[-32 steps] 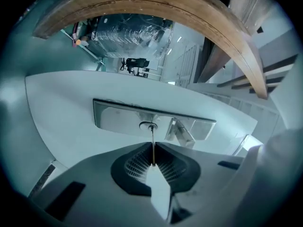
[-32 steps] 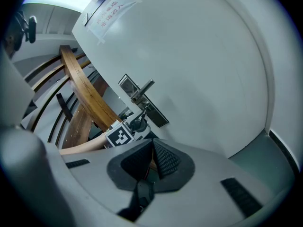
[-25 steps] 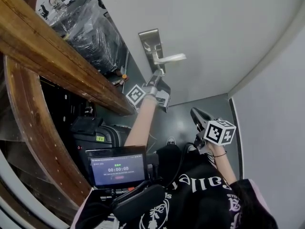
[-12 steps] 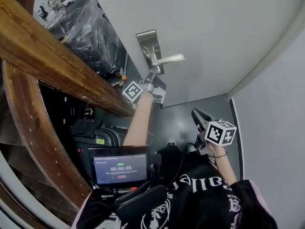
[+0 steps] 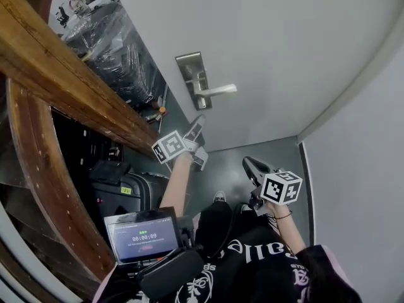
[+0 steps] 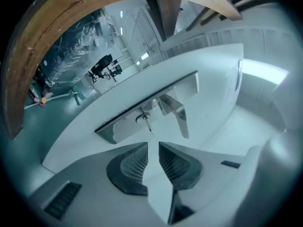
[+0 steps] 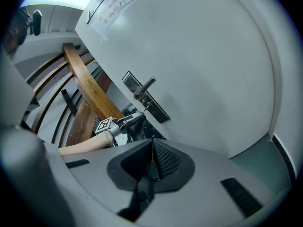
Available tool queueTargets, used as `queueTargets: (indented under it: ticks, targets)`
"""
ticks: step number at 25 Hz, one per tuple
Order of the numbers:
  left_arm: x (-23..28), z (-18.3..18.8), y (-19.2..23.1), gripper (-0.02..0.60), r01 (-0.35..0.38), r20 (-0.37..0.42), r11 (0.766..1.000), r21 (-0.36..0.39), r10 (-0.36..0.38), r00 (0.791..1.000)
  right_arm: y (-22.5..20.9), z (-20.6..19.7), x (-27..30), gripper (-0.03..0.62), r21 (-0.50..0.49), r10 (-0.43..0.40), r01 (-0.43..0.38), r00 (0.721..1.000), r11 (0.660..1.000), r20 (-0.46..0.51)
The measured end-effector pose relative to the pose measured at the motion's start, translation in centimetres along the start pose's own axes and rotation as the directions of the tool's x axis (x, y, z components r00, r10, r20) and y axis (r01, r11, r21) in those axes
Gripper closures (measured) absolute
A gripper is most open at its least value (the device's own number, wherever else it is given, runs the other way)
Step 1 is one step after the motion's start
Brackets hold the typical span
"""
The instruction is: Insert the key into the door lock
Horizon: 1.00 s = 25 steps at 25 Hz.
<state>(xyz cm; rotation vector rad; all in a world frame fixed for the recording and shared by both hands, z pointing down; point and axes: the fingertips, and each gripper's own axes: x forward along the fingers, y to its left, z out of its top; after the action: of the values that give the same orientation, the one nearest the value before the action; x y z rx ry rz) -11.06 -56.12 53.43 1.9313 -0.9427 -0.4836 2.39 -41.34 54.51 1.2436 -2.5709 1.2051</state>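
One key (image 6: 147, 125) in door lock (image 6: 121, 129); left gripper (image 6: 153, 146) near (jaws parted, empty).

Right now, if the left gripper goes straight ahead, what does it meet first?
Most likely the key standing out of the lock plate, just beside the door handle; depth is hard to judge.

Head view looks steeply down the door (image 5: 271, 49). Left gripper view faces the lock plate (image 6: 120, 126) closely, right gripper view from farther; all share it.
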Motion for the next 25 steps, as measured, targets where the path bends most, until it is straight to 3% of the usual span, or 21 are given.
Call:
queueTargets:
  ticks: [4,6,9,12,17,25]
  targets:
    - [-2.3,-2.7,-2.8,0.562,-0.022,-0.005,0.992,0.124,0.023,1.0,0.7,0.0,-1.4,0.574,-0.033,0.039,-0.039,0.999,0.999,-0.022]
    - [-3.3,-4.0,-4.3,0.569,-0.045,-0.001,0.977,0.208,0.046,0.999,0.9,-0.2,-2.2,0.574,-0.047,0.062,-0.064,0.997,0.997,-0.037]
    - [-5.2,-6.0,-6.1,0.572,-0.13,0.018,0.923,0.363,0.133,0.991,1.1,-0.9,-3.6,0.574,-0.065,0.099,-0.103,0.993,0.993,-0.064]
    - [-7.4,-8.5,-7.6,0.575,-0.208,0.051,0.864,0.458,0.208,0.977,1.3,-1.8,-5.1,0.574,-0.073,0.13,-0.137,0.987,0.988,-0.095]
    - [-10.7,-13.2,-9.6,0.575,-0.265,0.069,0.793,0.548,0.273,0.96,1.6,-4.1,-6.5,0.574,-0.07,0.18,-0.192,0.971,0.979,-0.155]
    - [-16.3,-17.2,-11.5,0.577,-0.24,0.045,0.765,0.598,0.267,0.963,4.0,-7.9,-6.0,0.574,-0.064,0.251,-0.268,0.948,0.961,-0.198]
